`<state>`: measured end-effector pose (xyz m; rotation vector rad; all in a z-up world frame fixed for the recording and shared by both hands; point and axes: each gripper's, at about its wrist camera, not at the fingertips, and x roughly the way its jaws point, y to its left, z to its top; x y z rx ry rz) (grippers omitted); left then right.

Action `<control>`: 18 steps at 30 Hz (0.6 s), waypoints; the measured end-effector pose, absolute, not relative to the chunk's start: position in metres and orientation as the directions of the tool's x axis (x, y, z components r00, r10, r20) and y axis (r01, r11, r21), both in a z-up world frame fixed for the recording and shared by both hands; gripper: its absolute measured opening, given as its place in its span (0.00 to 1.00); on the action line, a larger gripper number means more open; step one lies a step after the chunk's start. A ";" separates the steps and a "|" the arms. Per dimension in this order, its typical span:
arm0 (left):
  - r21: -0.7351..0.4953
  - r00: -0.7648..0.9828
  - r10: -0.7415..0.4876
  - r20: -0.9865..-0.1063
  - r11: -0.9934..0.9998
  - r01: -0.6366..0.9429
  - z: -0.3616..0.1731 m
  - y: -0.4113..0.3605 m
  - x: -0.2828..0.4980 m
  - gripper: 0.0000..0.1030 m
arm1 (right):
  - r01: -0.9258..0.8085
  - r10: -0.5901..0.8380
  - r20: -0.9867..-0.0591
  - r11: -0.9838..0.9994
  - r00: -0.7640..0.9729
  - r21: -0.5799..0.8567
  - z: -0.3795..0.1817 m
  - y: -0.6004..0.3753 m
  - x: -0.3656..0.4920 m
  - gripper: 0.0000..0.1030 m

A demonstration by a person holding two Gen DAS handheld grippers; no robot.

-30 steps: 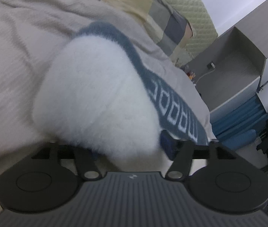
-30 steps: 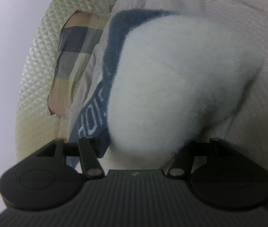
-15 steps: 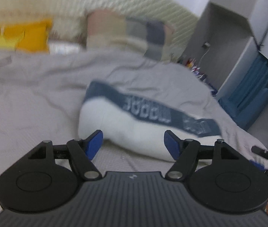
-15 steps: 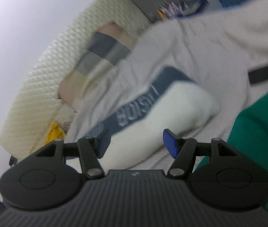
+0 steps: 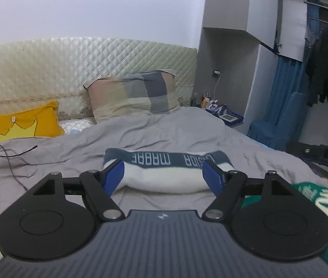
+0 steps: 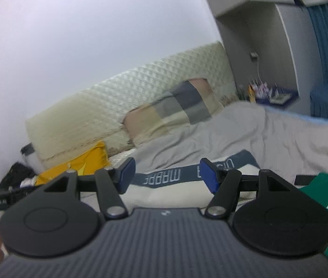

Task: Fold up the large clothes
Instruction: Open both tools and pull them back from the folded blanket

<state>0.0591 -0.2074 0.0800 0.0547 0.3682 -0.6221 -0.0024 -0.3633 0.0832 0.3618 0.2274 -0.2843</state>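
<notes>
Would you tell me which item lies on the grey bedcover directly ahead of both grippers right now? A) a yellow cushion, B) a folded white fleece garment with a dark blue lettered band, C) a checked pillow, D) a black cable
B: the folded white garment with its blue lettered band lies flat on the grey bedcover, framed between the blue fingertips of the left gripper and likewise ahead of the right gripper.

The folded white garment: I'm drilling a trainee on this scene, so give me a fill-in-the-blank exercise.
1. The white garment has a dark band printed with white ____.
2. It lies on the ____ bedcover.
3. The cushion left of the checked pillow is ____.
4. Both grippers hold ____.

Missing words: letters; grey; yellow; nothing
</notes>
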 end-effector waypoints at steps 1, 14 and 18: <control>-0.050 0.750 -0.559 -0.353 0.812 0.581 0.079 -0.203 0.046 0.77 | 0.310 -0.231 -0.271 0.903 0.934 0.297 0.083 -0.354 -0.009 0.64; -0.057 0.752 -0.566 -0.337 0.810 0.584 0.026 -0.146 -0.043 0.84 | 0.281 -0.206 -0.336 0.940 0.919 0.195 0.031 -0.276 -0.056 0.64; -0.035 0.749 -0.561 -0.353 0.808 0.588 0.003 -0.145 -0.050 0.85 | 0.308 -0.232 -0.349 0.934 0.908 0.180 0.010 -0.262 -0.056 0.64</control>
